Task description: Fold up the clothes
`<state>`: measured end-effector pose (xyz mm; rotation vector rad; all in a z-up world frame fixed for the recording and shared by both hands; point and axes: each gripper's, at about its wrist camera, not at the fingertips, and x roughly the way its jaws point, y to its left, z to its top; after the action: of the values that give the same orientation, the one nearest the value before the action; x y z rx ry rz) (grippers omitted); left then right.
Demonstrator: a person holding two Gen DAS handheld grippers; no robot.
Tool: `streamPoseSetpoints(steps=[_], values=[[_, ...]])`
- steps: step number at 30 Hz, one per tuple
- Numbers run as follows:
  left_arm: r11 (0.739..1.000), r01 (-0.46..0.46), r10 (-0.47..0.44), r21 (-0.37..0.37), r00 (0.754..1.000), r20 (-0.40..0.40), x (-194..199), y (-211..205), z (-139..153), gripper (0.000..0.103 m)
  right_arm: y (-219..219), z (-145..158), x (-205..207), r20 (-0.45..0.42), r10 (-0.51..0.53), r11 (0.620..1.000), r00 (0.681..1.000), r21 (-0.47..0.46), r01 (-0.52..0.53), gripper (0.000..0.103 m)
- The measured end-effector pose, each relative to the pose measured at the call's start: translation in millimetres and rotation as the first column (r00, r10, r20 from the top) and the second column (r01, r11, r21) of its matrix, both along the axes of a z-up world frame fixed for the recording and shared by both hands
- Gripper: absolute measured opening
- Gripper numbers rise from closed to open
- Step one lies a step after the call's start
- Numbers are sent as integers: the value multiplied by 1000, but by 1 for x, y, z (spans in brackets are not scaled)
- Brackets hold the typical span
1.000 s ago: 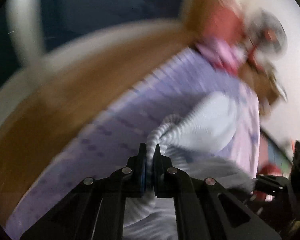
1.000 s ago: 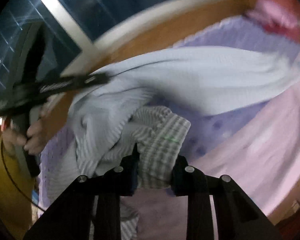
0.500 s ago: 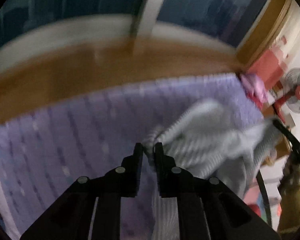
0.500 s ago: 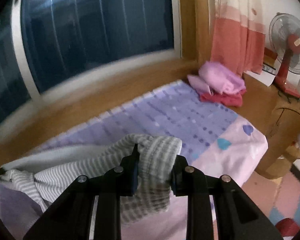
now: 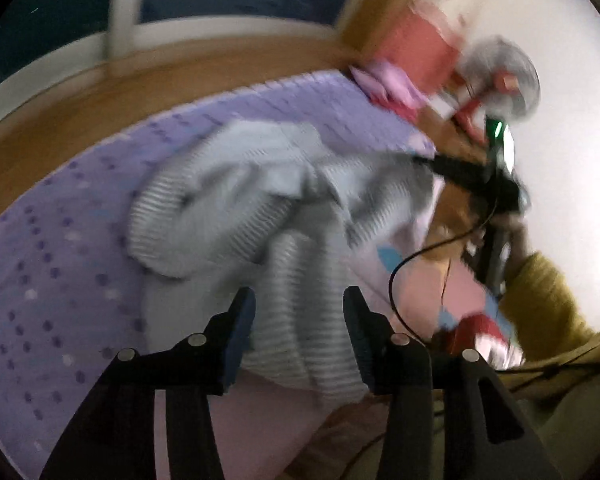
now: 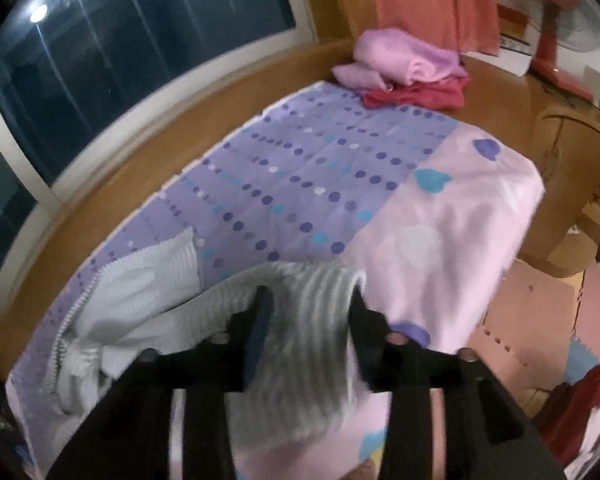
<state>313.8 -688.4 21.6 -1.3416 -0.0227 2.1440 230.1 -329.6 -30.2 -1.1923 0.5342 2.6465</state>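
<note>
Across the lower middle of the left wrist view, the left gripper (image 5: 298,312) has its jaws opening, and the grey striped garment (image 5: 260,208) runs between the fingers without either pad pressing on it. That garment lies crumpled on the purple dotted bedsheet (image 5: 60,264), bunched toward the centre of the frame. At the right edge of the same view the right gripper (image 5: 424,162) reaches the garment's far end, carried by a hand whose mustard sleeve (image 5: 540,292) fills the lower right.

Low in the centre of the right wrist view the right gripper's jaws are opening too; a striped cuff or hem (image 6: 320,300) sits between the fingers, and the pads look to be coming off it, though blur makes contact hard to judge.

The step in hand seems to be the release: the piece is being let down onto the bed to be spread. Next, I judge, both grippers must find fresh edges or corners and pull the cloth flat before any fold, since it is still heaped.

No container shows. A pink and red pile of cloth (image 6: 408,68) sits at the upper right, beyond the sheet.
</note>
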Motion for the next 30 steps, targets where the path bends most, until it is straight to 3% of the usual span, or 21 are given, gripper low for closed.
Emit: streamPoseSetpoints(steps=[4, 8, 14, 17, 21, 23, 24, 25, 27, 30], values=[[988, 97, -99, -121, 995, -14, 7, 29, -18, 46, -9, 6, 30, 5, 22, 999, 1000, -30, -22, 62], [964, 158, -164, -214, 986, -10, 14, 41, -33, 46, -23, -8, 41, 59, 51, 997, 997, -67, -47, 64], [946, 225, -214, -234, 974, 72, 18, 53, -62, 46, -36, -38, 28, 132, 41, 991, 990, -132, -24, 64], [955, 208, -188, -211, 976, 108, 10, 49, -72, 46, -40, -45, 15, 138, 35, 986, 990, -164, -12, 64], [983, 144, -128, -117, 982, 138, -2, 31, -70, 23, -44, -51, 2, 145, 40, 987, 989, -157, -16, 64], [990, 117, -105, -83, 984, 141, -6, 25, -67, 17, -45, -51, -2, 130, 46, 990, 990, -140, -27, 49], [991, 112, -101, -77, 986, 132, -7, 25, -64, 15, -45, -51, -4, 122, 49, 991, 991, -131, -33, 29], [992, 106, -97, -71, 988, 124, -7, 25, -60, 14, -42, -49, -5, 111, 53, 989, 992, -140, -37, 18], [995, 88, -83, -52, 992, 90, -9, 25, -47, 9, -32, -43, -7, 74, 49, 984, 996, -177, -35, 9], [998, 57, -56, -17, 998, 25, -14, 27, -21, 8, -11, -15, -4, -28, 12, 983, 1000, -185, -17, 6]])
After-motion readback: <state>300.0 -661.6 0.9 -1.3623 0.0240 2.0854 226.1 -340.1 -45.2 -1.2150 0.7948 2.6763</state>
